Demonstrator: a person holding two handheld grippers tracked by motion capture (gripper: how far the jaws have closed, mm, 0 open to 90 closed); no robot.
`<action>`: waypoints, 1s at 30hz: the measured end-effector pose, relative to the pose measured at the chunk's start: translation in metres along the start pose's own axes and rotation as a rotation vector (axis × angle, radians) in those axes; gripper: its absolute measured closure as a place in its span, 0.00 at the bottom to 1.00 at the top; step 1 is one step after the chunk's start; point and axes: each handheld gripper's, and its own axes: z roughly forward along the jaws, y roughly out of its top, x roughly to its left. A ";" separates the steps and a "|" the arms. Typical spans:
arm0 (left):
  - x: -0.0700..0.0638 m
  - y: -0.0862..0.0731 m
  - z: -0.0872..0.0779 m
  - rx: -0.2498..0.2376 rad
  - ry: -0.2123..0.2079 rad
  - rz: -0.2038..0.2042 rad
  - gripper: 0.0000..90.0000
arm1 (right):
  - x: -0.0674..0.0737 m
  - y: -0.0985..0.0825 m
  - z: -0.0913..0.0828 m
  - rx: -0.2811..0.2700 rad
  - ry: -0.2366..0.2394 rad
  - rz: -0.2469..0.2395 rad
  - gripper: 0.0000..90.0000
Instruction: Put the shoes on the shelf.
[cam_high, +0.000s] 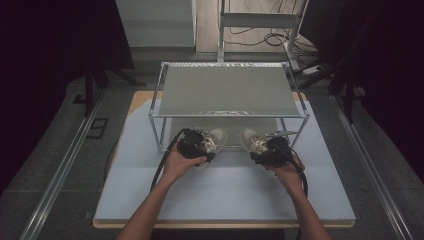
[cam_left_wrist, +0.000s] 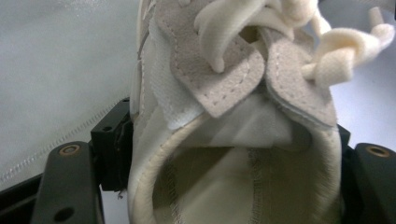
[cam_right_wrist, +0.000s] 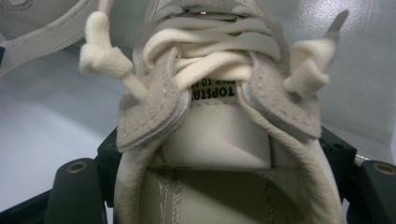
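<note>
Two cream shoes (cam_high: 216, 137) (cam_high: 250, 140) lengthwise, toes toward shelf frame (cam_high: 227, 115), each hand-held gripper (cam_high: 196, 146) (cam_high: 270, 151) clamped around its heel

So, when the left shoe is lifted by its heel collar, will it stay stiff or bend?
The left shoe probably sags slightly: its collar looks soft and padded, squeezed in the left tool. It seems light, being fabric and suede. The knotted laces hang loose and would likely swing.

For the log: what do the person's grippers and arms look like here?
Both the left gripper and right gripper are black, blocky units, each trailing a black cable. Their jaws are black with brass-coloured screw inserts. Both forearms are bare, with no sleeves or gloves visible.
</note>
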 end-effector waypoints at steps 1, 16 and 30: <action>0.002 0.003 0.002 0.003 0.010 0.043 0.30 | 0.000 0.001 0.002 0.002 0.001 0.001 0.30; -0.002 0.021 0.012 0.005 0.038 0.064 0.30 | 0.010 0.016 0.018 0.005 -0.032 -0.010 0.30; -0.003 0.032 0.025 0.011 0.056 0.020 0.30 | 0.010 0.024 0.032 0.006 -0.065 0.001 0.30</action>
